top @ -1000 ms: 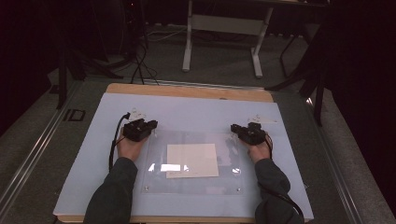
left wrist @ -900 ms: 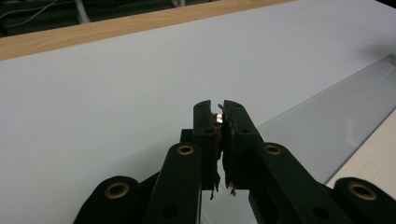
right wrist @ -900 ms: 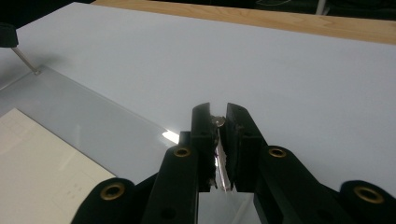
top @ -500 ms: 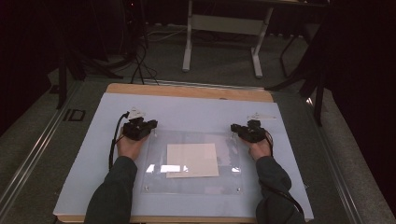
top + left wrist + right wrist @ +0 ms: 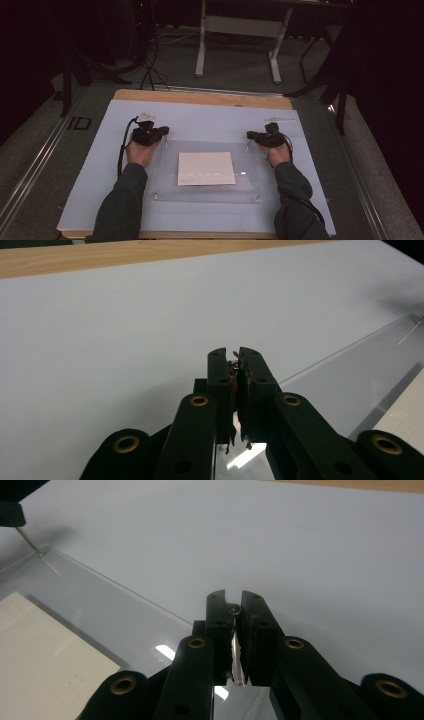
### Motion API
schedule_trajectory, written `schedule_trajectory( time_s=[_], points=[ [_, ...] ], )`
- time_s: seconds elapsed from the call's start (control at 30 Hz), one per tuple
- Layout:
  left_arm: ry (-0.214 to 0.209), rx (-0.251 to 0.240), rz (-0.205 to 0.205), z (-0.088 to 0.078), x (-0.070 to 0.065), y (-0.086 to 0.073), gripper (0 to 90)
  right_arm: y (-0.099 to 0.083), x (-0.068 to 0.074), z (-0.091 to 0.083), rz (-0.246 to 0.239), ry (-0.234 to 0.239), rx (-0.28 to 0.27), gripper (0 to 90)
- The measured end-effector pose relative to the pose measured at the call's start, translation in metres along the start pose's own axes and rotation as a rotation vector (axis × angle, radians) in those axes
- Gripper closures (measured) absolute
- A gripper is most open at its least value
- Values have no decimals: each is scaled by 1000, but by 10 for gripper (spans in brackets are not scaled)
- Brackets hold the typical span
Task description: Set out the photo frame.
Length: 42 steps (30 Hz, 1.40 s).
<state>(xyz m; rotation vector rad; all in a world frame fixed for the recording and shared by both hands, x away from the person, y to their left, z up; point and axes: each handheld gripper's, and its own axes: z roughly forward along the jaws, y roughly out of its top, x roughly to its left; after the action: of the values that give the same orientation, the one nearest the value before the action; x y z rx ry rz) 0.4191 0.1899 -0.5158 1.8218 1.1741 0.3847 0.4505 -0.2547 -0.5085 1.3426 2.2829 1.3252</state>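
Note:
A clear acrylic plate point(image 5: 167, 172) lies on a pale blue mat point(image 5: 210, 120), with a white paper sheet point(image 5: 206, 168) under its middle. At the plate's far left corner my left gripper point(image 5: 164, 131) is shut on a small metal pin point(image 5: 233, 361); the jaws stand pressed together in the left gripper view point(image 5: 235, 354). My right gripper point(image 5: 250, 135) sits at the far right corner. It is shut on a similar round-headed pin point(image 5: 233, 609) in the right gripper view point(image 5: 233, 597). The plate's edge point(image 5: 120, 587) runs off toward the other gripper's thin pin point(image 5: 30, 542).
The mat covers a wooden table point(image 5: 200, 97). Small fasteners point(image 5: 155, 196) point(image 5: 258, 198) mark the plate's two near corners. A thin strip point(image 5: 280, 119) lies on the mat at the far right. Beyond the table stand a white frame point(image 5: 240, 25) and floor cables point(image 5: 150, 60).

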Motion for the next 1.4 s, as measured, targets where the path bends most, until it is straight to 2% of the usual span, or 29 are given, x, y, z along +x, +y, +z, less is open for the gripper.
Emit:
schedule_trajectory(
  time_s=[0.2, 0.47, 0.57, 0.63, 0.77, 0.97, 1.07, 1.4],
  points=[
    [0, 7, -13, 3, 2, 3, 852, 5, -4, 2, 27, 15, 26, 835],
    [8, 7, -64, 11, 6, 7, 851, 10, -10, 8, 70, 24, 28, 844],
    [29, 2, -99, 16, 6, 8, 850, 12, -11, 11, 85, 16, 29, 848],
    [27, -1, -117, 17, 7, 8, 850, 13, -11, 12, 92, 10, 32, 847],
    [32, 8, -122, 18, 7, 9, 850, 14, -11, 13, 86, 0, 36, 839],
    [33, 7, -131, 19, 7, 9, 850, 12, -10, 12, 65, -35, 36, 732],
    [32, 7, -132, 19, 7, 9, 850, 9, -10, 10, 56, -36, 26, 711],
    [29, 10, -137, 19, 8, 9, 851, 0, -2, -11, -26, -42, -25, 654]
  ],
)
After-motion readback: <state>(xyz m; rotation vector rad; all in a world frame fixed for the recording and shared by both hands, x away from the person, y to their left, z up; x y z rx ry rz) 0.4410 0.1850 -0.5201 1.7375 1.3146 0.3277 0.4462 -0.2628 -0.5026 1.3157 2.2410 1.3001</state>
